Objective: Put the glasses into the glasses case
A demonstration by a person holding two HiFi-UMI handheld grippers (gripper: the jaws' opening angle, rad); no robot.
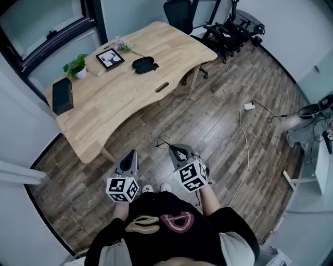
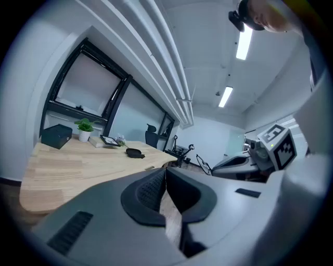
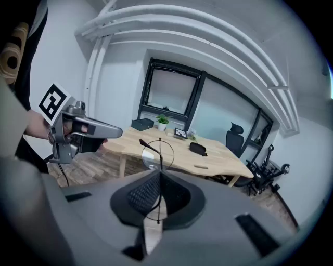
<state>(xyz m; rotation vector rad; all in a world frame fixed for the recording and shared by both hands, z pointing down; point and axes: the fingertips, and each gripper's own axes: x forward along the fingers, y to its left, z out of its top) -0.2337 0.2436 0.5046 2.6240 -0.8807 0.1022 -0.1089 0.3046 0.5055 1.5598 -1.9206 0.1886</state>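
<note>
One table (image 1: 130, 96) stands at the far left. It bears one case (image 1: 144, 65), one black box (image 1: 62, 96), one potted plant (image 1: 77, 65), one picture frame (image 1: 110, 58) and one sprig of flowers (image 1: 124, 45). One office chair (image 1: 179, 15) stands past its far end. One white adapter (image 1: 249, 106) lies on the floor to the right. Near are two grippers, left (image 1: 131, 154) and right (image 1: 173, 148), one pair of glasses (image 1: 164, 141) and two shoes (image 1: 148, 189).
</note>
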